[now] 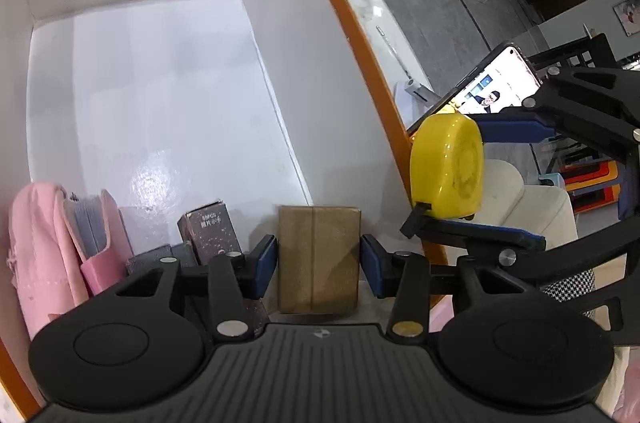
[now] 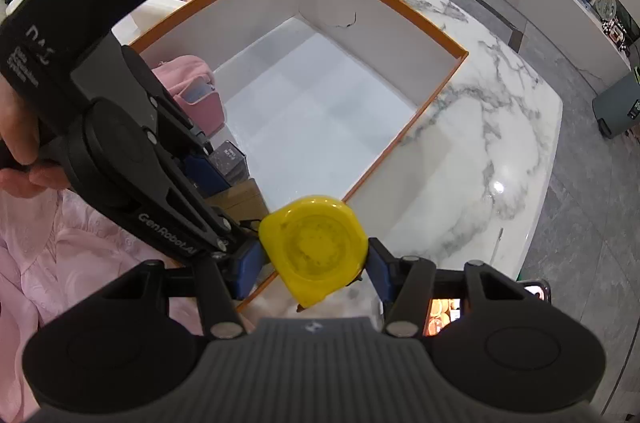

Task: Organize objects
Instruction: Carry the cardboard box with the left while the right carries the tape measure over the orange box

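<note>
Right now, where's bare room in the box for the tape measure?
The box floor is bare across the middle and far side, up to the cracked wall and right wall. It's crowded along the near edge: pink pouch, dark carton, brown box between the left gripper fingers. The right gripper holds the tape measure over the near rim.

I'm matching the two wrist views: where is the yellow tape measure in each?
Left wrist: yellow tape measure at right, clamped in the right gripper, just outside the box's orange rim.
Right wrist: lower centre, over that rim's near corner.
Shared landmark: the orange-rimmed box.
</note>
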`<state>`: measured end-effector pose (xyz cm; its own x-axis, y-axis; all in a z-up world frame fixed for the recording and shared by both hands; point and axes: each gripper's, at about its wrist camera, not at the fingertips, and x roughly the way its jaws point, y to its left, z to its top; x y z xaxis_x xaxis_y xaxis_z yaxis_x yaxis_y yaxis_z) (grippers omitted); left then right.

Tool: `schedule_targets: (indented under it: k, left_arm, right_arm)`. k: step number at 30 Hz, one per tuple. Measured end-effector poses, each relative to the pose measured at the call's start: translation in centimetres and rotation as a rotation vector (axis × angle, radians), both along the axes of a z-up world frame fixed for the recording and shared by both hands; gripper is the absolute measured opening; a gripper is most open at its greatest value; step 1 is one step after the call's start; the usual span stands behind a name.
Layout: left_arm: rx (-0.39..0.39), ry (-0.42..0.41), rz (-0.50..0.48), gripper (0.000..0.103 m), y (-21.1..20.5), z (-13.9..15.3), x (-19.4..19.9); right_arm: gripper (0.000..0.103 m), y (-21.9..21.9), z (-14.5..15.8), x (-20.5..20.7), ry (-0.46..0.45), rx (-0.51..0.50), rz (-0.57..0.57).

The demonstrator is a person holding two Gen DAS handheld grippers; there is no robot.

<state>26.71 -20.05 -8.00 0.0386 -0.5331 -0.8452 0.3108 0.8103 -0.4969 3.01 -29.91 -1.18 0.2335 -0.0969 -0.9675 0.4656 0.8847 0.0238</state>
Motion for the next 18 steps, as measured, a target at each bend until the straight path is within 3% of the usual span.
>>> schedule_targets:
  k: [4,8,11,14,18]
  left_arm:
    - [-0.039,0.033,0.013,0.054,0.3,0.1,0.1]
    - [-0.096,0.097,0.01,0.049,0.6,-0.2,0.4]
    - [-0.11,0.084,0.012,0.049,1.0,-0.2,0.5]
    - [-0.118,0.038,0.0,0.049,1.5,0.9,0.4]
    - [-0.069,-0.108,-0.003,0.049,2.5,3.7,-0.2]
  right_arm:
    - [0.057,0.0,0.0,-0.1,0.005,-0.001,-0.008]
    - [0.057,0.3,0.1,0.1,0.015,-0.01,0.009]
    - [0.057,0.5,0.2,0.2,0.017,-0.005,0.015]
    - [0.057,0.6,0.3,0.3,0.026,-0.007,0.022]
    - [0.057,1.1,0.7,0.9,0.006,-0.02,0.067]
